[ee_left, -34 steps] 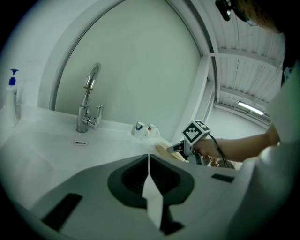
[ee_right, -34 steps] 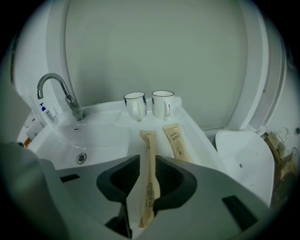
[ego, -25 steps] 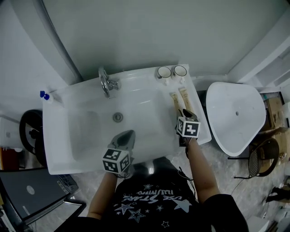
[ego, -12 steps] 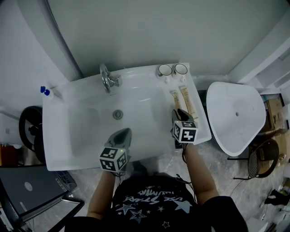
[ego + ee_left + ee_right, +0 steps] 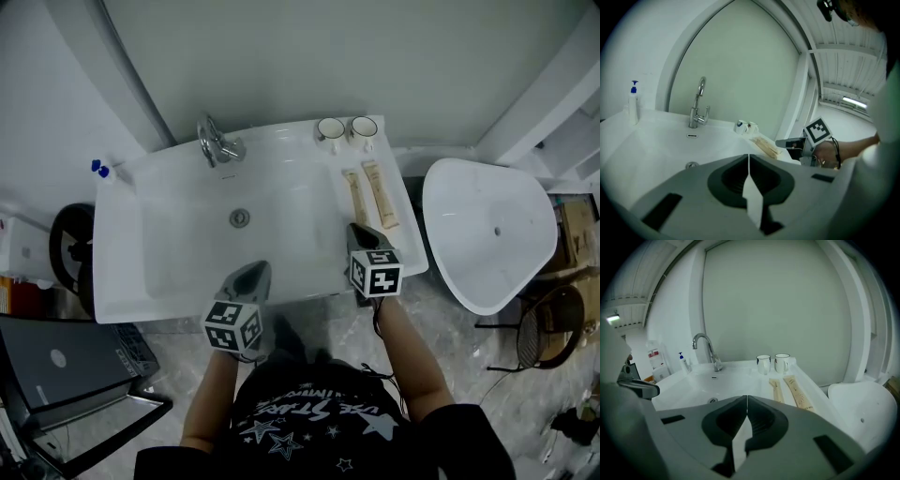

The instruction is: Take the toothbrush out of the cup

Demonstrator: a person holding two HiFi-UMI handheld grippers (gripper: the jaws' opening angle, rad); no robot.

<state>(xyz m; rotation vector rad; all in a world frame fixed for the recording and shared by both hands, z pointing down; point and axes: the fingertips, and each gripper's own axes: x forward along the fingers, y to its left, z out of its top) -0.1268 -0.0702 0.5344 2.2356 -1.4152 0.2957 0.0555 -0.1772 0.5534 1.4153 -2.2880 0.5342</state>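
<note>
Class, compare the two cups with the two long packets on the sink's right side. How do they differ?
The cups are white and stand upright; the packets are tan and lie flat. The cups sit farther back; the packets lie in front of them, nearer the right gripper. Both are side-by-side pairs.
</note>
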